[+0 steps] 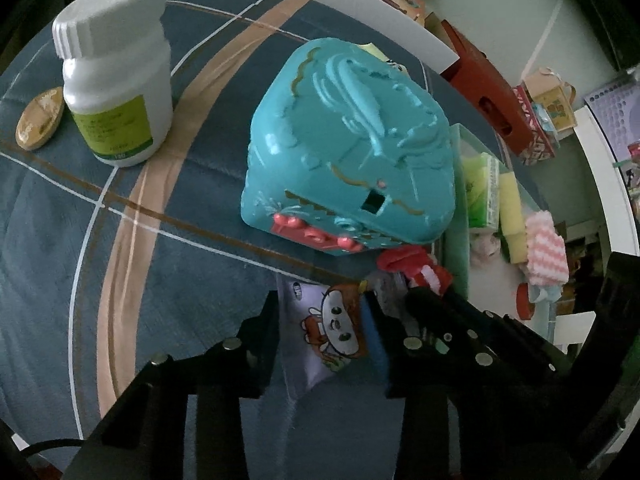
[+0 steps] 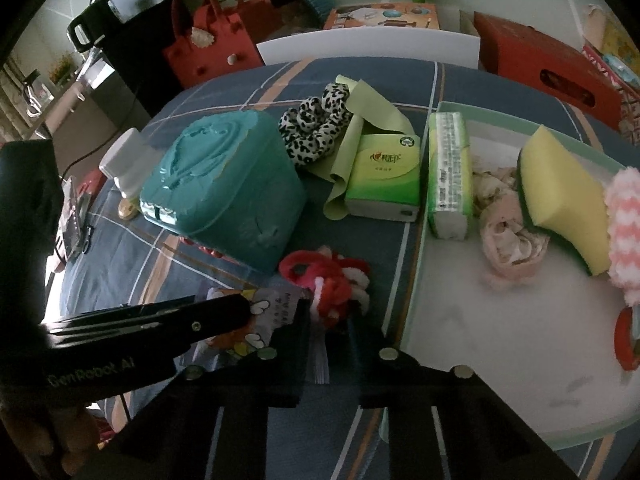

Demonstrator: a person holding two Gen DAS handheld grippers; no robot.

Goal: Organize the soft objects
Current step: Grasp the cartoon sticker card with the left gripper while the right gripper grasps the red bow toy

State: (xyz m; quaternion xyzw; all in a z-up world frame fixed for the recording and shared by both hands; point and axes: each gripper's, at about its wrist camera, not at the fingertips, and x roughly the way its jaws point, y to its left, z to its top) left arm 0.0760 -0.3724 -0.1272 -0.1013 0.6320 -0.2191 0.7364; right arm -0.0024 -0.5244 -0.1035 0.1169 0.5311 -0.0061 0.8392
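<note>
Black left hand-held gripper (image 2: 256,312), marked "GenRobot AI", grasps the cartoon-printed packet (image 1: 332,324).

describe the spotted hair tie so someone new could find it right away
Start at the big teal plastic box on the blue plaid cloth. Just behind it, beside the green tissue pack, lies the scrunchie on a pale green sheet. It alone has black-and-white leopard spots.
</note>
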